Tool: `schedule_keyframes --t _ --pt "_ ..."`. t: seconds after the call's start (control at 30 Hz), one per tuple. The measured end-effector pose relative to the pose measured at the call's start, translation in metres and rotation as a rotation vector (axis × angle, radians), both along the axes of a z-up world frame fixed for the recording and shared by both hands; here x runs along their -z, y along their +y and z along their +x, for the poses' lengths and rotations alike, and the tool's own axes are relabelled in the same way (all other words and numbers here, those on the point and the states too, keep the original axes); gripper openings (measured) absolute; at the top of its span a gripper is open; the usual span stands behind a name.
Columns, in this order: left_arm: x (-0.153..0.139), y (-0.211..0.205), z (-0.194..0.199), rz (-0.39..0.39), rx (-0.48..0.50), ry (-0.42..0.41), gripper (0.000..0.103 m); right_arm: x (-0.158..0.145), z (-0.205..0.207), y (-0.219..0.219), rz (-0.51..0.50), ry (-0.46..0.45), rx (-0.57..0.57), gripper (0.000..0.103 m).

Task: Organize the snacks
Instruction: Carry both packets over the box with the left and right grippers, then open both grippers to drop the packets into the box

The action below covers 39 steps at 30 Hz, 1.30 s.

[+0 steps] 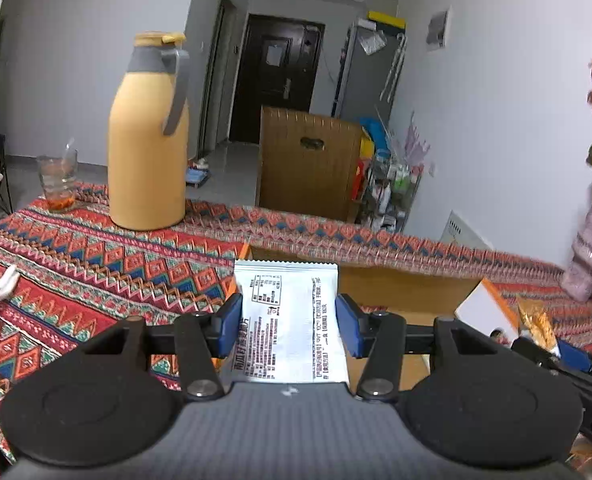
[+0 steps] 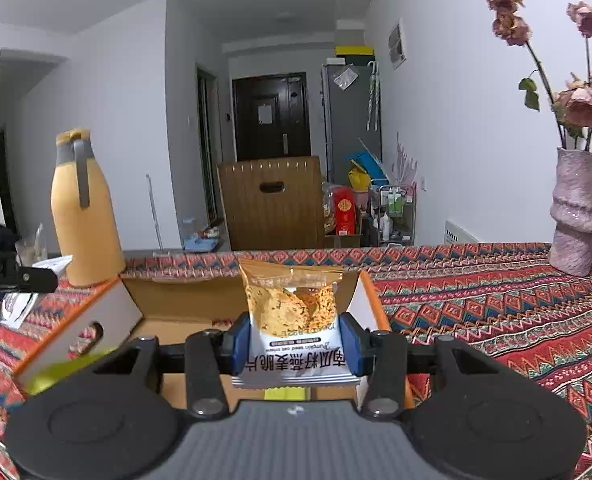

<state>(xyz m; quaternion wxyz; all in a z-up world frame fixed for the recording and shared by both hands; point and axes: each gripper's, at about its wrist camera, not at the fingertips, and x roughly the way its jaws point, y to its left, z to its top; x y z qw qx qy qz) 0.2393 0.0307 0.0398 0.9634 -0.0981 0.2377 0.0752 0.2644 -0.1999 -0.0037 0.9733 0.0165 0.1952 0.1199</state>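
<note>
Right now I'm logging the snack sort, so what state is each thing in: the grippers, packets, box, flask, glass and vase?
left gripper: shut on the white snack packet, printed back showing.
right gripper: shut on the orange snack packet, front showing.
cardboard box: open, flaps up.
yellow flask: upright, lid closed.
glass: upright, nearly empty.
vase: upright, holding wilted roses.

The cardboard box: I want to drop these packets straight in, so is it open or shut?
Open. The cardboard box has its flaps spread outward, showing its brown interior in the right wrist view.
</note>
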Motion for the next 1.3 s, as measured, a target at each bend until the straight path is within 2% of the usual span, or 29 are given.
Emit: schedule_keyframes --t 0.27,0.37,0.4,0.43,0.47,0.5,0.53,0.57,0.6,1.3 --pt "0.018 0.002 0.009 -0.005 0.017 0.044 0.051 0.014 0.006 0.008 -0.019 0.035 -0.011 0.045" --pt "0.02 -0.002 0.007 0.006 0.029 0.048 0.053 0.016 0.008 0.009 -0.032 0.047 -0.001 0.046" --pt "0.019 -0.003 0.007 0.009 0.03 0.045 0.058 0.016 0.008 0.009 -0.033 0.048 0.003 0.046" --pt "0.018 -0.004 0.005 0.008 0.03 0.039 0.063 0.016 0.007 0.008 -0.03 0.048 0.006 0.052" --pt "0.017 -0.004 0.003 0.01 0.024 0.029 0.076 0.015 0.007 0.006 -0.024 0.048 0.007 0.058" --pt "0.015 -0.004 0.0 0.014 0.015 0.015 0.085 0.014 0.005 0.005 -0.019 0.043 0.009 0.072" --pt "0.013 -0.003 -0.003 0.016 0.008 -0.001 0.089 0.013 0.003 0.004 -0.012 0.033 0.012 0.088" --pt "0.011 -0.003 -0.006 0.014 0.005 -0.012 0.099 0.012 0.001 0.003 -0.004 0.025 0.014 0.095" --pt "0.009 -0.002 -0.008 0.011 0.0 -0.022 0.103 0.01 -0.001 0.001 0.004 0.02 0.014 0.102" --pt "-0.011 -0.003 -0.032 -0.003 -0.008 -0.068 0.103 -0.017 -0.037 -0.012 0.045 -0.088 -0.004 0.103"
